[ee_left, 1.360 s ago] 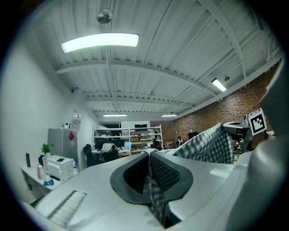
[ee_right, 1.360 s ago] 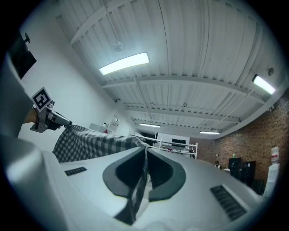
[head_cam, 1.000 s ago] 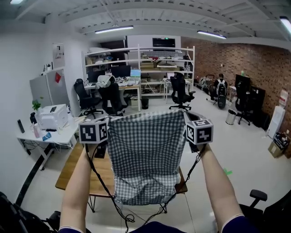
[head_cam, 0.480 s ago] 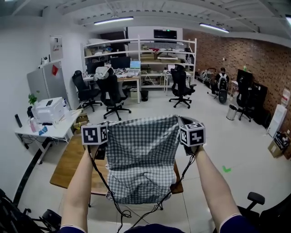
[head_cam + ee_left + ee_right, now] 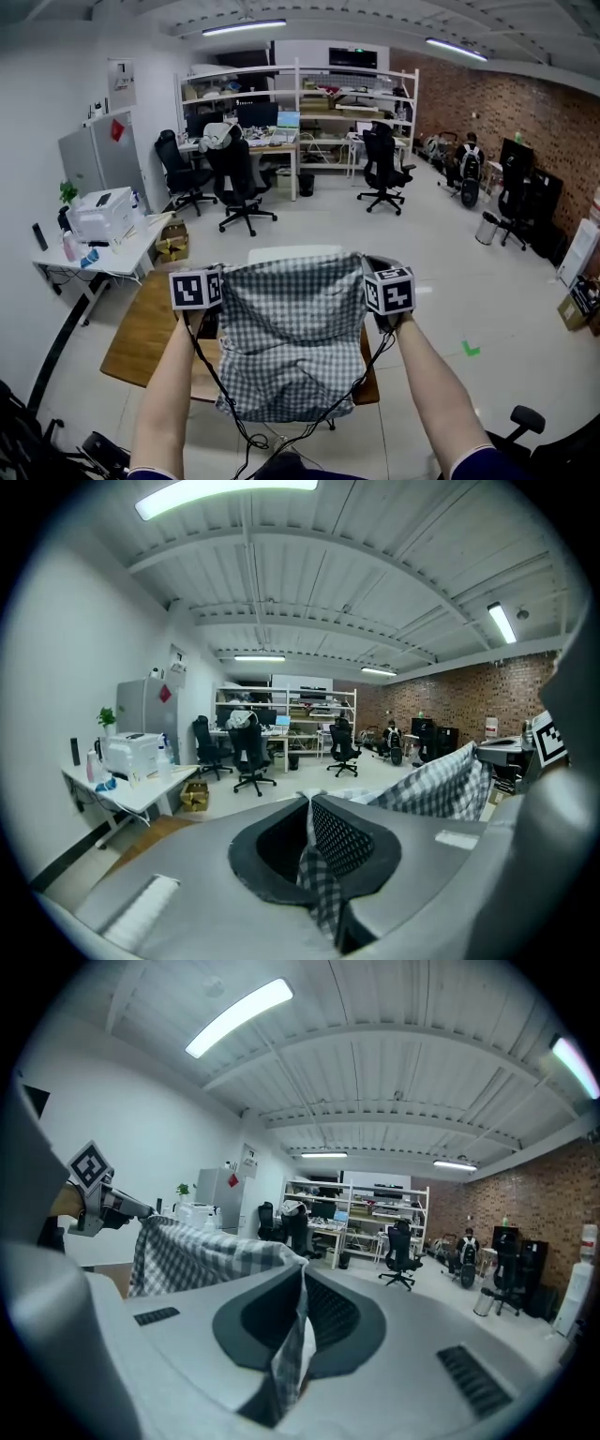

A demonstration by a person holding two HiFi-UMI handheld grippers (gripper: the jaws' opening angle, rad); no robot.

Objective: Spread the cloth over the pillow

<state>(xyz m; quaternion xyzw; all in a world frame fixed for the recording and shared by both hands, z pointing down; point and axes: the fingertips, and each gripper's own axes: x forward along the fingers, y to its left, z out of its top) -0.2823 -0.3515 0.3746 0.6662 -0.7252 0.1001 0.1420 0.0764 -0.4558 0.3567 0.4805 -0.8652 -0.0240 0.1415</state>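
Note:
A grey-and-white checked cloth (image 5: 291, 337) hangs stretched between my two grippers, above a wooden table (image 5: 141, 328). My left gripper (image 5: 218, 279) is shut on its top left corner, and the fabric shows pinched between the jaws (image 5: 317, 878). My right gripper (image 5: 367, 272) is shut on the top right corner (image 5: 292, 1344). Each gripper view shows the cloth running off toward the other gripper (image 5: 441, 785) (image 5: 202, 1251). A white pillow (image 5: 292, 254) peeks out just above the cloth's top edge; the rest of it is hidden behind the cloth.
A white desk (image 5: 122, 251) with a printer (image 5: 101, 216) stands to the left of the table. Office chairs (image 5: 239, 183) and shelves (image 5: 300, 103) fill the room's far side. Black cables (image 5: 220, 394) dangle from the grippers. A black chair (image 5: 525, 422) sits at the lower right.
Both grippers and the cloth have come lower and slightly closer together over the table. The pillow's white edge now shows above the cloth.

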